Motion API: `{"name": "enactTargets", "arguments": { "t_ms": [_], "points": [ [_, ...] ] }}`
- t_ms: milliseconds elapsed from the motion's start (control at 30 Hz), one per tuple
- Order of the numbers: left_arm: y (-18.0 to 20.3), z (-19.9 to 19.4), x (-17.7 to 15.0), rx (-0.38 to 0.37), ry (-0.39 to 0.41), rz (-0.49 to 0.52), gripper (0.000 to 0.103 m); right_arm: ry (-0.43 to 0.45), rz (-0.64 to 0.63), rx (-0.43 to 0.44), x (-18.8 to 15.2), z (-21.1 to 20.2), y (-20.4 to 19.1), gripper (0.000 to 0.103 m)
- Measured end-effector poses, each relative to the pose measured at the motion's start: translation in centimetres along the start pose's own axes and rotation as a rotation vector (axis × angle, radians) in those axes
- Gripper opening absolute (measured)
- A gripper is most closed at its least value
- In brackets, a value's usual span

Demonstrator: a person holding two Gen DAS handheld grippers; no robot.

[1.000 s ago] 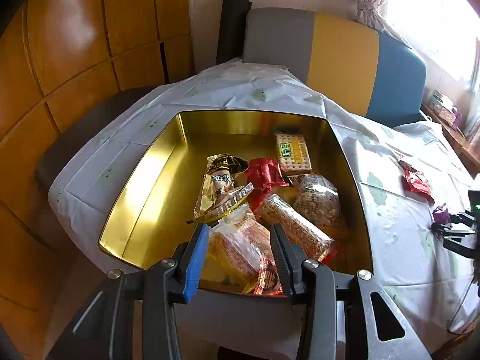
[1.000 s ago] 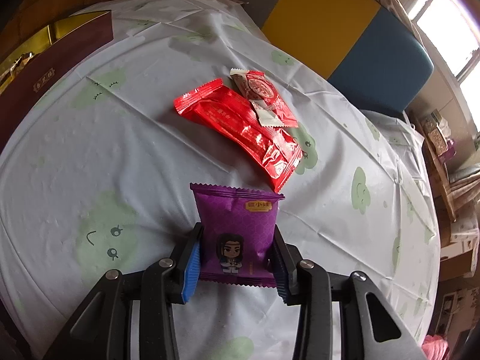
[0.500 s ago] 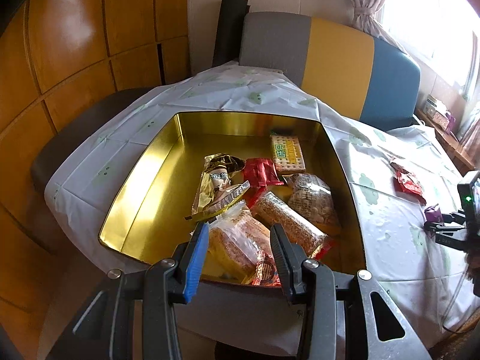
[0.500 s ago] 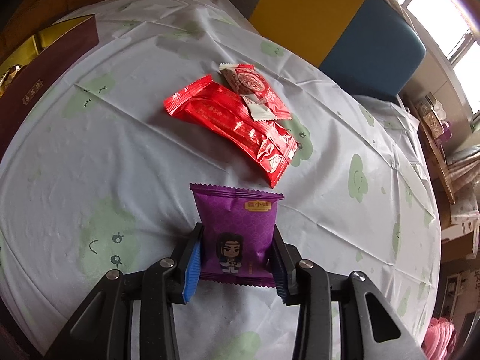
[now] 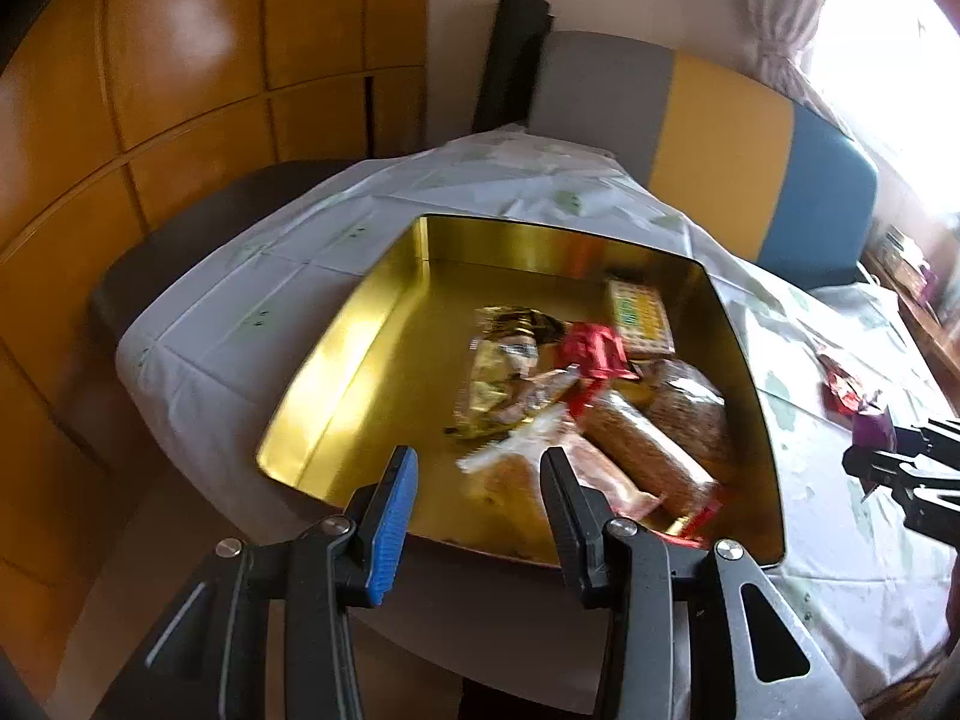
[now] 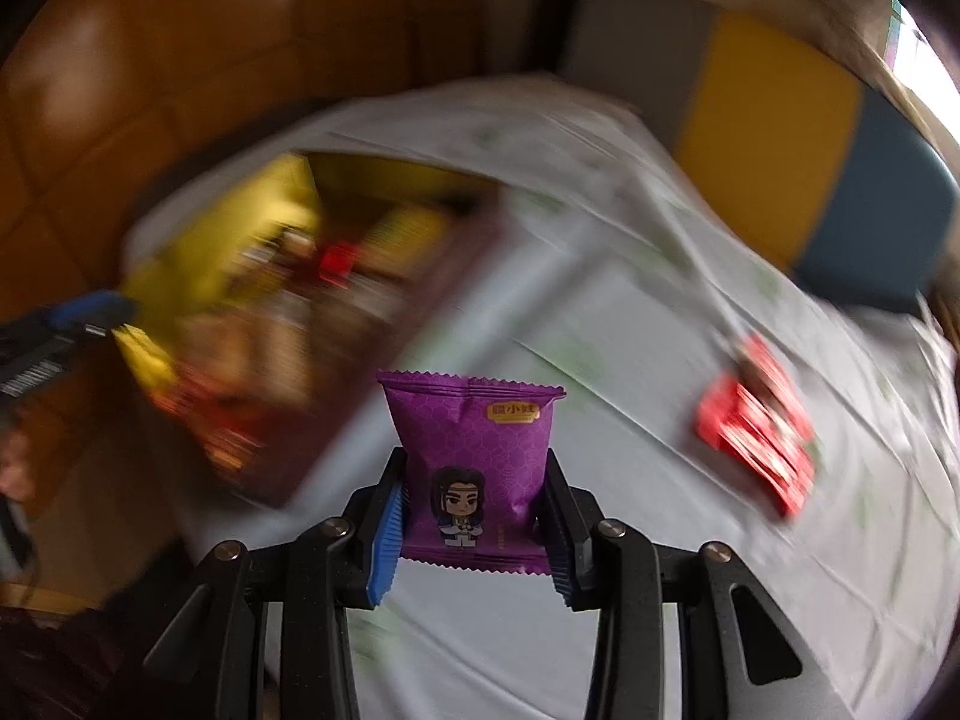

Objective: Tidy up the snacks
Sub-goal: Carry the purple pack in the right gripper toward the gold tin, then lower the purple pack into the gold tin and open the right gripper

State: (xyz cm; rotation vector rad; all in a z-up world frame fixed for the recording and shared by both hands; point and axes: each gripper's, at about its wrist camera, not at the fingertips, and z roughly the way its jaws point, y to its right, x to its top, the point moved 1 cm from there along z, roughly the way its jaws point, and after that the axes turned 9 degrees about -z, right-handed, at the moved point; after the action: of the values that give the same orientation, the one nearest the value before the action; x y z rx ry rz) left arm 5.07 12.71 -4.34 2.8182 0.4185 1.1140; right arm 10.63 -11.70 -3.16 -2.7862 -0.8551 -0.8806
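The purple snack packet [image 6: 474, 468] bears a gold label reading "小娃".

1. Left wrist view: looks forward along the left gripper [image 5: 477, 480] from off the table's near edge, down into the gold tin [image 5: 360, 354], close.
2. Right wrist view: faces across the tablecloth [image 6: 630, 360] from above, blurred.
3. Shared: tin, red packets [image 6: 759, 426], sofa [image 5: 720, 138]; each view shows the other gripper.

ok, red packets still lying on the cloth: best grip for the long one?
Take the long red packet across its narrow width near the middle, coming from above. It lies flat on the tablecloth, so only a top-down pinch fits; a smaller red packet touches its far end, so stay clear of that.
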Motion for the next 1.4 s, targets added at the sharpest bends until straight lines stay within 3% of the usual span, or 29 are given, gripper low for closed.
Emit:
{"name": "enactTargets", "arguments": {
  "t_ms": [167, 367, 500, 1000, 1133, 1400],
  "points": [
    [-1.3, -0.3, 0.2, 0.017, 0.014, -0.018, 0.043, 0.056, -0.091, 0.104, 3.7, 1.1, -6.0, 0.04],
    [-1.9, 0.0, 0.1, 0.024, 0.004, -0.027, 0.043, -0.004, -0.109, 0.141, 5.4, 6.3, -9.5, 0.041],
    [-2.0, 0.2, 0.0, 0.022, -0.002, -0.028, 0.043, -0.061, -0.109, 0.158, 5.1, 8.5, -10.2, 0.045],
    [-1.7, 0.5, -0.2, 0.021, -0.017, -0.025, 0.043, 0.014, -0.116, 0.143, 3.6, 5.4, -10.3, 0.047],
    [-1.6, 0.5, -0.3, 0.021, -0.015, -0.02, 0.043, 0.032, -0.13, 0.119, 3.4, 5.0, -10.4, 0.04],
    [-1.3, 0.6, -0.4, 0.021, -0.018, -0.011, 0.043, -0.001, -0.06, 0.111, 4.6, 7.9, -9.5, 0.042]
  ]
}}
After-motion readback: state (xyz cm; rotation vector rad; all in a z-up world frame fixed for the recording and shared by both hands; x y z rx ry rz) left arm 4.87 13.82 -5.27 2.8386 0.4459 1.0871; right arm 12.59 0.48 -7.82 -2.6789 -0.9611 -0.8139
